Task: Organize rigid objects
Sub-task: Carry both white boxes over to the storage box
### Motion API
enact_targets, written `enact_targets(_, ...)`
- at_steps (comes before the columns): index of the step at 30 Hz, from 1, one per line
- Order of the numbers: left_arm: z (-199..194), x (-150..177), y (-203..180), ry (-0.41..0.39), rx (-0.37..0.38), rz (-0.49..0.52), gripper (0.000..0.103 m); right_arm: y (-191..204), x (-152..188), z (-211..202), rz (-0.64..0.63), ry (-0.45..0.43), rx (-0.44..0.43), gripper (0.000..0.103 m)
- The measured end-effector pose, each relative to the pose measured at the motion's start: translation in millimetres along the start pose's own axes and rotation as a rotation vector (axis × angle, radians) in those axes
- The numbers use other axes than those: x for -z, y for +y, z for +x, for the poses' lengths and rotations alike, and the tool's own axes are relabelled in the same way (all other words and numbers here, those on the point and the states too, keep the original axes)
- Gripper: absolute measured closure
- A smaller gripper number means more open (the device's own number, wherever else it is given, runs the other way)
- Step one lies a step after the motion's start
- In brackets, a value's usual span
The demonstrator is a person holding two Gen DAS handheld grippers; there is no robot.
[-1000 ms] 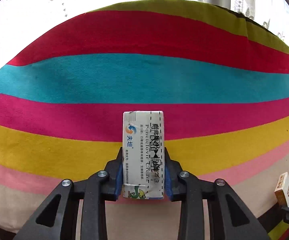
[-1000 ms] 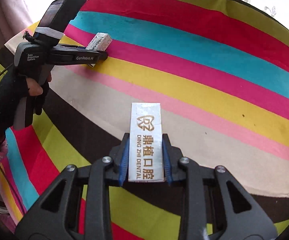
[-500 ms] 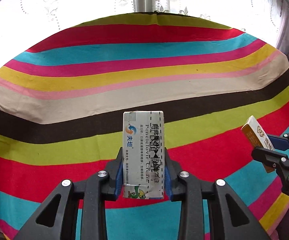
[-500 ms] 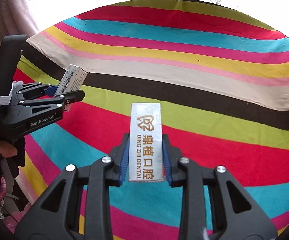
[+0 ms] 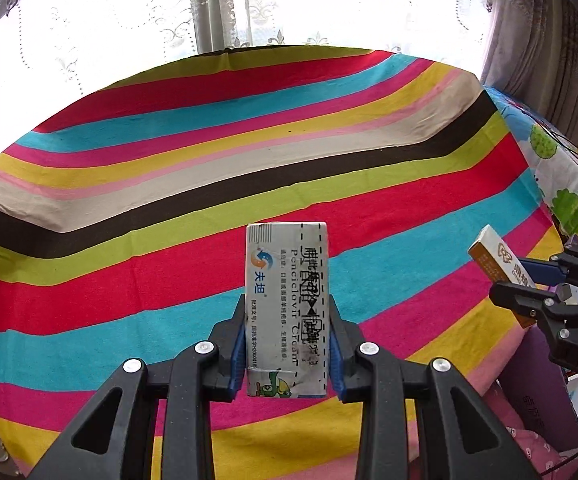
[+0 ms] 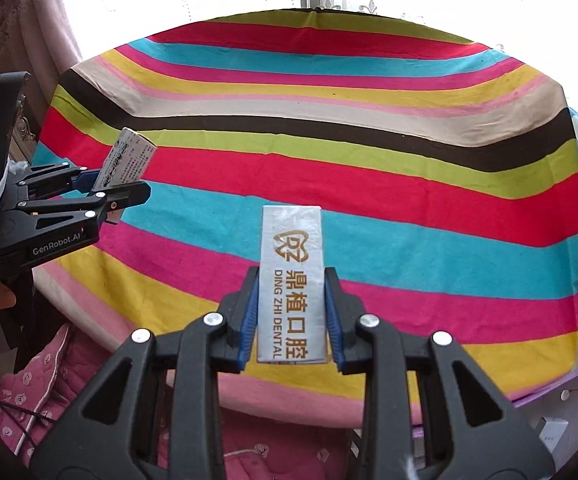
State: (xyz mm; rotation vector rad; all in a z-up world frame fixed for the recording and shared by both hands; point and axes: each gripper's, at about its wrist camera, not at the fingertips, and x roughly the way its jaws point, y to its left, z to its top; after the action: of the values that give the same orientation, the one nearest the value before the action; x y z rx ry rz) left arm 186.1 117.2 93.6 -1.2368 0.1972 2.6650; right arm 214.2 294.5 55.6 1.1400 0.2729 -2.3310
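Note:
My left gripper (image 5: 287,312) is shut on a white cream box (image 5: 287,300) with blue and black print, held upright above the near part of the striped tablecloth (image 5: 169,208). My right gripper (image 6: 291,284) is shut on a silver dental box (image 6: 292,280) with gold lettering, also upright over the cloth (image 6: 409,184). In the left wrist view the right gripper (image 5: 529,284) shows at the right edge with the dental box (image 5: 497,264) in it. In the right wrist view the left gripper (image 6: 125,188) shows at the left with the cream box (image 6: 127,160).
The striped cloth covers a table that ends at a window with lace curtains (image 5: 249,4). A flowered cloth (image 5: 561,168) lies to the right. Pink quilted fabric (image 6: 41,380) and a purple and white box (image 6: 561,412) sit below the near table edge.
Both grippers have pulled back from the far stripes toward the near table edge and risen a little, each still holding its box. The whole table and window now show.

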Motion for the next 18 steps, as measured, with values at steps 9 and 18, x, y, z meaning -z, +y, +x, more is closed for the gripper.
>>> enact_targets(9, -22, -6, -78, -0.016, 0.113, 0.138, 0.069, -40, 52, -55, 0.083, -0.033, 0.065, 0.069)
enact_targets(18, -35, -13, -193, -0.010, 0.299, 0.327, 0.069, -92, 105, -118, 0.207, -0.083, 0.221, 0.069)
